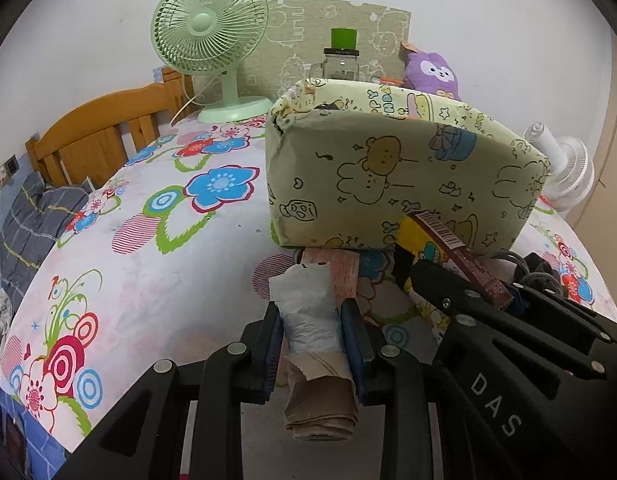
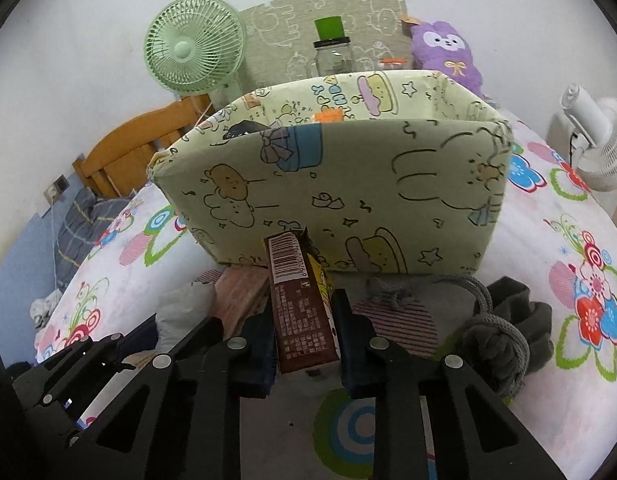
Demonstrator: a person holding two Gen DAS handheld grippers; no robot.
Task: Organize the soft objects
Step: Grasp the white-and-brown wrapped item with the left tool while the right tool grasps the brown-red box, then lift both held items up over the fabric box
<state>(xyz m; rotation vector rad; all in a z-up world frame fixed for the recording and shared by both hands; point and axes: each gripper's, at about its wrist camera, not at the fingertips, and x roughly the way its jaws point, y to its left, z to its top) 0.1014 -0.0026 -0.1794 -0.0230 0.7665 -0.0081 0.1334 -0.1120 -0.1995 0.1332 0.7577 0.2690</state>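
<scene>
The left tongs [image 1: 314,344] are clamped on a rolled bundle [image 1: 312,320] of white plastic and tan paper, which stands between the blue pads and sticks out past them at both ends. The right tongs [image 2: 304,340] are clamped on a brown packet [image 2: 298,312] with a barcode at its upper end; a yellow packet [image 2: 322,280] lies pressed behind it, and whether the pads grip that one too I cannot tell. In the left view the brown packet [image 1: 460,256] slants up out of the right tongs [image 1: 488,292] toward the box, with the yellow packet [image 1: 418,248] under it.

Both tongs hover low over a bed [image 1: 148,264] with a flowered sheet, just in front of a pale green fabric box [image 2: 348,192] printed with bears and rabbits. The box [image 1: 388,176] stands upright and open at the top; something orange [image 2: 328,116] and something dark show inside near the rim.

On the sheet, right of the right tongs, lie a grey knotted cord [image 2: 480,320] and a dark cloth [image 2: 524,312], touching each other. A pink packet [image 1: 344,272] lies at the foot of the box beside the bundle.

Behind the box stand a green fan [image 1: 210,36], a jar with a green lid [image 2: 330,52], a purple plush [image 2: 446,52] and, at the right, a white fan [image 2: 596,136]. A wooden headboard [image 1: 92,136] is at the left.
</scene>
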